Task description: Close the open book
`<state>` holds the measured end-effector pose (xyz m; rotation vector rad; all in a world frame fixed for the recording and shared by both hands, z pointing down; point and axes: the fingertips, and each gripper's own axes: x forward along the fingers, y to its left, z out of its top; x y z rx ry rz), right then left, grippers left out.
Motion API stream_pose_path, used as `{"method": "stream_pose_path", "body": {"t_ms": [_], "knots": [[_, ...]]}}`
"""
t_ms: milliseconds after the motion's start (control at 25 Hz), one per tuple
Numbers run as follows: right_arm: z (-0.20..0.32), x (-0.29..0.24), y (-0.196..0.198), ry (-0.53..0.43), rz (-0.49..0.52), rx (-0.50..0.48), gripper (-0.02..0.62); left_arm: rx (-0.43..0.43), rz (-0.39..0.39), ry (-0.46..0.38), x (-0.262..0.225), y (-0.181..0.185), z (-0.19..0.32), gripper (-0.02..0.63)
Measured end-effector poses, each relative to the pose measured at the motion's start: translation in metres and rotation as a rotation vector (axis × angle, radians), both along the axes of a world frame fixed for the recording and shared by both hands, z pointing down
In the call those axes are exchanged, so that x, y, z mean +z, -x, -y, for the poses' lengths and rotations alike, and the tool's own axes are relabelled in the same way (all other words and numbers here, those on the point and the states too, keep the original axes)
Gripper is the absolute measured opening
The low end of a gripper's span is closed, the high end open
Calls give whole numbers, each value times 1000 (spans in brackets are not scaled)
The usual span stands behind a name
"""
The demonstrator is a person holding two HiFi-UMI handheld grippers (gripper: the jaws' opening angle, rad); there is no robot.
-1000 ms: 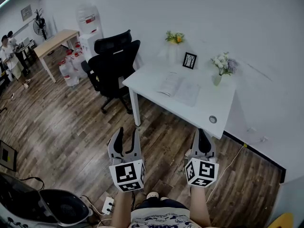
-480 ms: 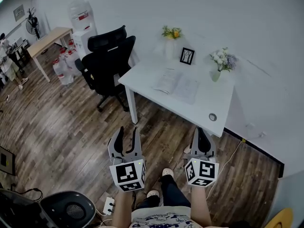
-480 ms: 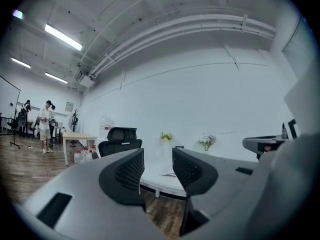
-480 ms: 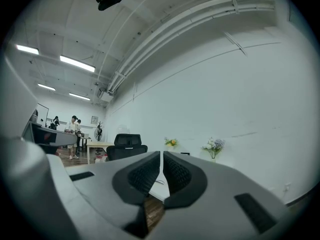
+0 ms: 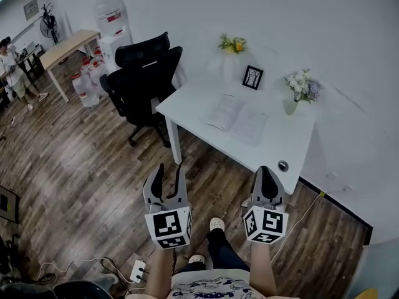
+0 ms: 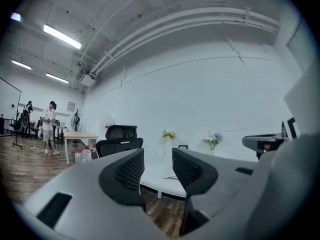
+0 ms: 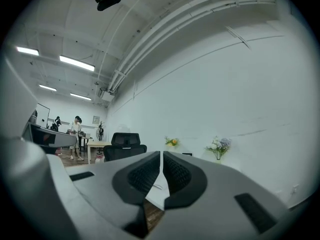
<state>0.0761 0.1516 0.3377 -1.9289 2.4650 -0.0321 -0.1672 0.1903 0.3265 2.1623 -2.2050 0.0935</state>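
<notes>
1. Book [image 5: 237, 118]: lies open, pages up, on the white table [image 5: 290, 143], right of centre in the head view. It is well apart from both grippers.
2. Left gripper [image 5: 167, 174]: lower centre, jaws spread, nothing between them.
3. Right gripper [image 5: 267, 174]: lower right of centre, jaws pressed together, holding nothing.
4. Hazard, thin paper: a jaw pushed flat across a page would likely crease or tear it instead of turning the cover; an edge has to be caught first.
5. Hazard, sliding: pressed from one side only, the book may skate over the smooth top instead of folding.
6. Hazard, neighbours: a vase of flowers [image 5: 290, 104] stands near the right-hand page and a picture frame [image 5: 252, 77] stands behind the book. A wide swing could topple either.
7. Hazard, approach: an office chair [image 5: 146, 80] crowds the table's left end, so coming in from that side risks a bump.
</notes>
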Motion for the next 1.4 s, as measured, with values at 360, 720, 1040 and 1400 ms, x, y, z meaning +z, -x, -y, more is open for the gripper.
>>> {"method": "stream_pose_path", "body": {"t_ms": [360,720,1040,1400], "knots": [[90,-2,-23,-2,-10,-26,34,-31,-3,6,1,-21,83,158],[177,-6,-43,-5,-4,-66,34,-76,5,6,-4,-39,161,158],[228,4,-53,9,5,-90,34,-103,14,25,7,-49,205,158],[253,20,-45,47,6,-119,34,-121,20,69,20,-44,227,158]]}}
